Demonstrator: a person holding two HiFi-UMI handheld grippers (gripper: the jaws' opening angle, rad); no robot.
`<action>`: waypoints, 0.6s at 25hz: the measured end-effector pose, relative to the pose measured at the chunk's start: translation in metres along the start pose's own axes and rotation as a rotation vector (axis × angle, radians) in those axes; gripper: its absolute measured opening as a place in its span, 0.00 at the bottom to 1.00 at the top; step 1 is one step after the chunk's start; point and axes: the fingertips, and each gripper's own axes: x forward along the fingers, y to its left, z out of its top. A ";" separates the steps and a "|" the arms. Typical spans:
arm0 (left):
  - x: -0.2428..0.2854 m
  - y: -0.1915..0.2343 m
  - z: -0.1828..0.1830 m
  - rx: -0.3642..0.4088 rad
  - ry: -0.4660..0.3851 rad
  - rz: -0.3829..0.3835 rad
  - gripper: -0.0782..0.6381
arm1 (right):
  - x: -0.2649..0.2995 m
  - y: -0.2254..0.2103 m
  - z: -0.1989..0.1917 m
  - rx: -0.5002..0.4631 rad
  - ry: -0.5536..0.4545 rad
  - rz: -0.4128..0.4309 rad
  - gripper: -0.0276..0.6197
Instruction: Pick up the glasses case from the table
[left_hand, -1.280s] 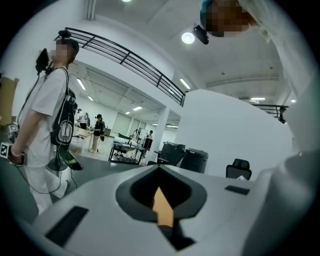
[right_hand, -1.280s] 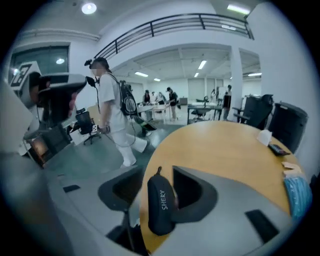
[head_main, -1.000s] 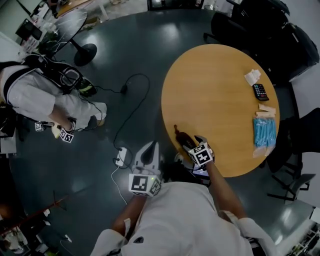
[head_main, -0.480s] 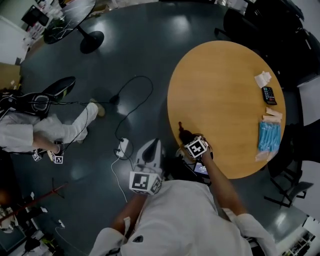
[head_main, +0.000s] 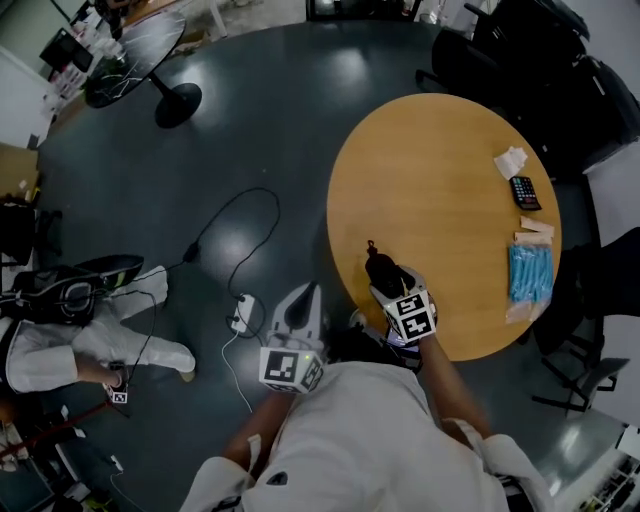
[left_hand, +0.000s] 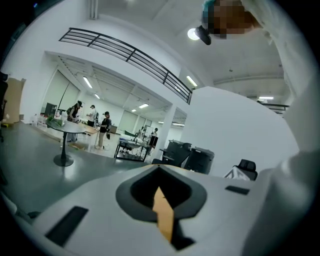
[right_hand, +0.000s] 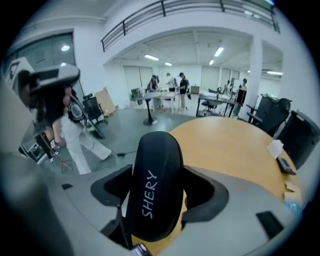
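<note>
The black glasses case (right_hand: 152, 185), with white lettering, stands up between the jaws of my right gripper (right_hand: 155, 200), which is shut on it and holds it above the round wooden table (right_hand: 225, 145). In the head view the case (head_main: 381, 268) hangs over the table's (head_main: 440, 180) near-left edge in my right gripper (head_main: 386, 282). My left gripper (head_main: 300, 298) is held off the table to the left, over the floor. In the left gripper view its jaws (left_hand: 161, 202) stand together with nothing between them.
At the table's far right lie a white tissue (head_main: 508, 160), a small black remote (head_main: 521, 190) and a blue packet (head_main: 530, 270). A power strip and cable (head_main: 240, 312) lie on the dark floor. A person (head_main: 70, 335) sits at the left. Dark chairs (head_main: 590, 90) ring the table.
My right gripper has risen with the glasses case, which has come up off the tabletop. The left gripper has kept its place.
</note>
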 end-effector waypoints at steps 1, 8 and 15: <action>0.002 -0.002 0.003 0.003 -0.007 -0.010 0.12 | -0.021 0.001 0.018 0.008 -0.057 -0.019 0.54; 0.012 -0.021 0.031 0.046 -0.099 -0.076 0.12 | -0.137 0.011 0.090 0.016 -0.441 -0.197 0.54; 0.018 -0.034 0.028 0.042 -0.082 -0.120 0.12 | -0.149 0.016 0.096 0.015 -0.569 -0.262 0.54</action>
